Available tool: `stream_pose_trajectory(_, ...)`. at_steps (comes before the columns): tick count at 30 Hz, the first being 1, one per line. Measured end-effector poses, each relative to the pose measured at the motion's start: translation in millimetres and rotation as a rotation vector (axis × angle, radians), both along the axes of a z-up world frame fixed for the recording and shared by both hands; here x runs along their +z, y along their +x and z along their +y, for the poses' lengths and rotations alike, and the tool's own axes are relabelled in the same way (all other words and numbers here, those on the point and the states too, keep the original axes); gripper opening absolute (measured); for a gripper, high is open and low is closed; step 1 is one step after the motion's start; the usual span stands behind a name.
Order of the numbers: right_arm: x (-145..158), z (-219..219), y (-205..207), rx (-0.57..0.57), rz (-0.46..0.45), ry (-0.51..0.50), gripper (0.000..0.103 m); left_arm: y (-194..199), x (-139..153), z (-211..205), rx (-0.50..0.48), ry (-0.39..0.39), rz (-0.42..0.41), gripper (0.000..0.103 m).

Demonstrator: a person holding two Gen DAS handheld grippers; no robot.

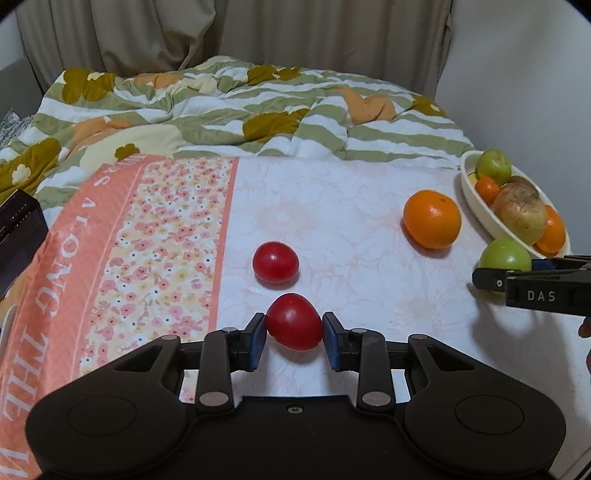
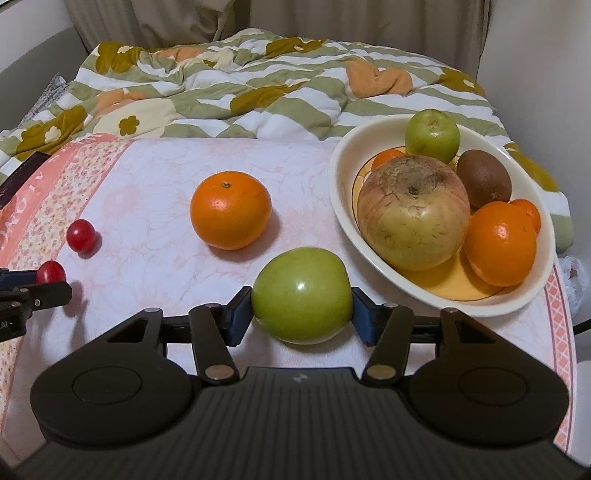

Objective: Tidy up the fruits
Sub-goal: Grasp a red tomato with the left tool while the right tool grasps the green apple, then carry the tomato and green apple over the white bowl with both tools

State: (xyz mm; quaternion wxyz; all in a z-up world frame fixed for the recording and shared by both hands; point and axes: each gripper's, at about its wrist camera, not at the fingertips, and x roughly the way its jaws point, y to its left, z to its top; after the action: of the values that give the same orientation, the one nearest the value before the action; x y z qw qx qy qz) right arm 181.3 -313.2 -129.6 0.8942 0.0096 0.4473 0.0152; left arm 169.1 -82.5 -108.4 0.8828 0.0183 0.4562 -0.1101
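My left gripper (image 1: 294, 325) is shut on a red tomato (image 1: 293, 322) at the cloth's surface. A second red tomato (image 1: 275, 262) lies just beyond it. My right gripper (image 2: 301, 308) is shut on a green apple (image 2: 301, 293) beside the cream fruit bowl (image 2: 343, 206). A loose orange (image 2: 231, 208) lies on the cloth to the left of the bowl; it also shows in the left wrist view (image 1: 431, 218). The bowl holds a big yellowish apple (image 2: 412, 216), a green apple (image 2: 432, 134), a kiwi (image 2: 484, 177) and oranges (image 2: 498, 242).
A pink and white floral cloth (image 1: 332, 206) covers the surface. A crumpled green, white and orange quilt (image 1: 236, 107) lies behind it. A dark box (image 1: 20, 236) sits at the left edge. Curtains (image 1: 236, 29) hang at the back.
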Motion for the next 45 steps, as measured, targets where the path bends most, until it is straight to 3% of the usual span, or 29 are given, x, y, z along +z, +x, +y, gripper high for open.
stream_pose_trajectory(10,32.9,9.7,-34.7,-0.052,-0.050,0.006,0.071,-17.4,34.4,3.9,-0.054,-0.032,-0.079,0.036)
stream_pose_trajectory(24,91.6,4.6,-98.1,-0.216,-0.150,-0.014,0.071,-35.1,86.0,-12.7,-0.225,-0.106,-0.203,0.036)
stream_pose_trajectory(33,111.3,-46.3,-109.3,-0.239,-0.181,-0.037,0.071,-30.0,107.2,-54.6,-0.258,-0.114,-0.252,0.036)
stream_pose_trajectory(45,108.1,-141.3,-65.8,-0.096,-0.176,-0.035,0.071,-1.9,106.4,-153.3,-0.178,-0.103,-0.253,0.036)
